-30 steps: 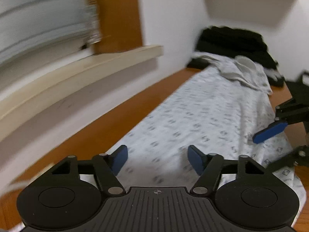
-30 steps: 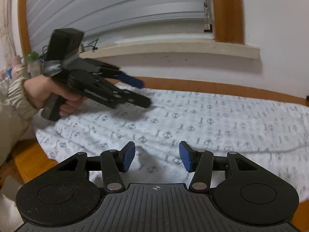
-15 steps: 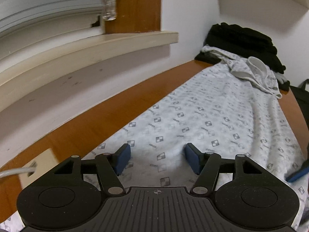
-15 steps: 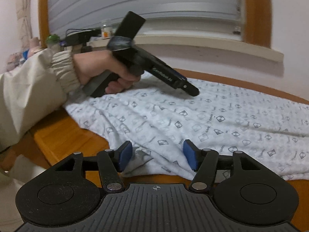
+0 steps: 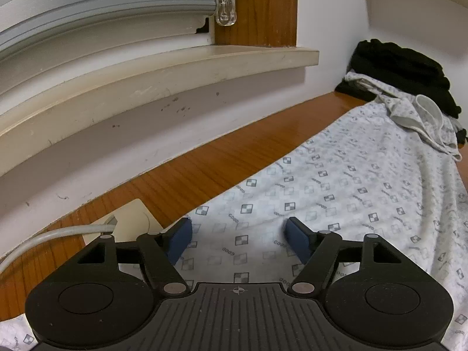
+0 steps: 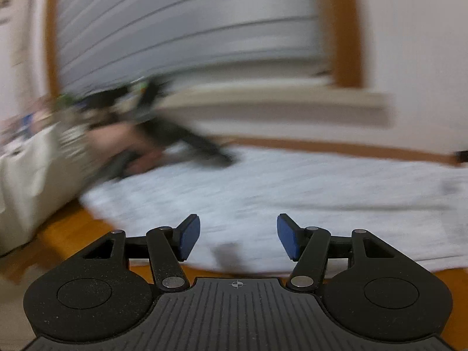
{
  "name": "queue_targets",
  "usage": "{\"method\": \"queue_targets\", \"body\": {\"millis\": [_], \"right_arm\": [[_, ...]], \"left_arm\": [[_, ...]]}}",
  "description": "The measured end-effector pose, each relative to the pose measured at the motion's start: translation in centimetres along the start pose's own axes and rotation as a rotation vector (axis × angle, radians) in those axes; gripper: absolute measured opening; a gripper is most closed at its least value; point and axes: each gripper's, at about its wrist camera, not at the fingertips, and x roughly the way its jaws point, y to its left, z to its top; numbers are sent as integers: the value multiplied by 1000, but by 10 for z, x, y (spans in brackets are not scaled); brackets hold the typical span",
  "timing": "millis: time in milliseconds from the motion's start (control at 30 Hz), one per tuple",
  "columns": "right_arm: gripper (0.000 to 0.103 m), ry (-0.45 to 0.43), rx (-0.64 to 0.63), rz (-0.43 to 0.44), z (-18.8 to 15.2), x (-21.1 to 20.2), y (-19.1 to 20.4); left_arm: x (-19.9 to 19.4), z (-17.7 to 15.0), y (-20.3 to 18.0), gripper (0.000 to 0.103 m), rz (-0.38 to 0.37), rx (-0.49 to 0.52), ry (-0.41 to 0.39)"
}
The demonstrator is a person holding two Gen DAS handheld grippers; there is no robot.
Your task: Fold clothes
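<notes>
Now we see the left gripper angled down over the near end of the patterned garment, which lies spread lengthwise on the wooden table below the window sill; its blue pads stand wide and are opening further, with the cloth under the gap but not pinched. From the right wrist view, badly blurred, we make out the person's left hand wrapped round that tool's grip, a pale sleeve behind it. Our right gripper hovers at the garment's near edge, jaws apart and released, nothing between them. On the cloth we can read the small word "GOOD" repeated among checkered squares. At the far end, a black clothes pile rests against the wall beside the garment's grey-trimmed bunched part
</notes>
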Motion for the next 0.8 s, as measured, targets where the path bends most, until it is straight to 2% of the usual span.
{"method": "queue_targets", "body": {"millis": [100, 133, 267, 300, 333, 367, 467, 600, 700, 733, 767, 800], "right_arm": [[54, 20, -9, -247, 1, 2, -62], [54, 32, 9, -301, 2, 3, -81], [55, 84, 52, -407, 4, 8, -137], [56, 92, 18, -441, 5, 10, -141], [63, 101, -21, -468, 5, 12, -140], [67, 110, -31, -476, 6, 14, -141], [68, 104, 41, -437, 4, 14, -152], [69, 89, 128, -452, 0, 10, -178], [69, 107, 180, -401, 0, 20, -196], [62, 108, 197, -380, 1, 22, -202], [39, 111, 217, -357, 3, 23, -208], [22, 115, 231, -340, 7, 25, -214]], "left_arm": [[0, 0, 0, 76, 1, -2, 1], [0, 0, -1, 76, 2, -2, 1], [0, -1, -1, 77, 5, -4, 2], [0, -1, -1, 77, 6, -5, 3], [-1, -2, -1, 77, 5, -5, 4], [-3, -3, 0, 77, 1, -4, 5], [-10, -8, 5, 77, -11, -2, 6], [-20, -14, 11, 78, -9, -10, 6], [-23, -15, 10, 78, -4, -11, 6], [-24, -15, 10, 78, -3, -12, 6], [-24, -16, 10, 78, -2, -12, 6], [-24, -15, 10, 78, -2, -12, 6]]}}
